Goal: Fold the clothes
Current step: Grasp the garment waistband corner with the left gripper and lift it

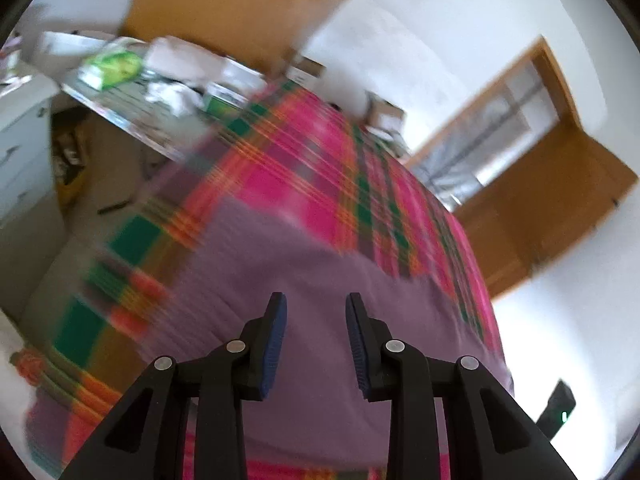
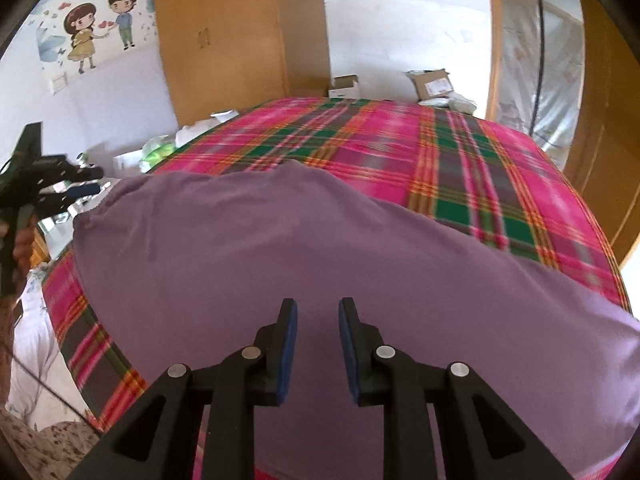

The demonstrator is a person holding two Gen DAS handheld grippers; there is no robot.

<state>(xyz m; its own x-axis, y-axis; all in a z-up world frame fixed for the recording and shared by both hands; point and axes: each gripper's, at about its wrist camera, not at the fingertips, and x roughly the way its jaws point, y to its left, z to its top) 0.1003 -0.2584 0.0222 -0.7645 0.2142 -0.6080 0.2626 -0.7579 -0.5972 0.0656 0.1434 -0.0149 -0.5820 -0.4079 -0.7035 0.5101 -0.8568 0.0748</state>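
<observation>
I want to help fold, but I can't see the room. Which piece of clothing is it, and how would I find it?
Find the big bed with the bright pink and green checked sheet. Spread flat on its near part lies the purple garment, just in front of both grippers. It is the only plain, one-colour cloth there; everything around it is checked.

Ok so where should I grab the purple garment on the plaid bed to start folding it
Probably by the far edge of the purple garment, near its far-left corner, coming in from above and pinching the hem. It lies spread flat on the plaid bedspread, so only edges and corners offer a lip. The right gripper and left gripper both stand open and empty above it.
</observation>
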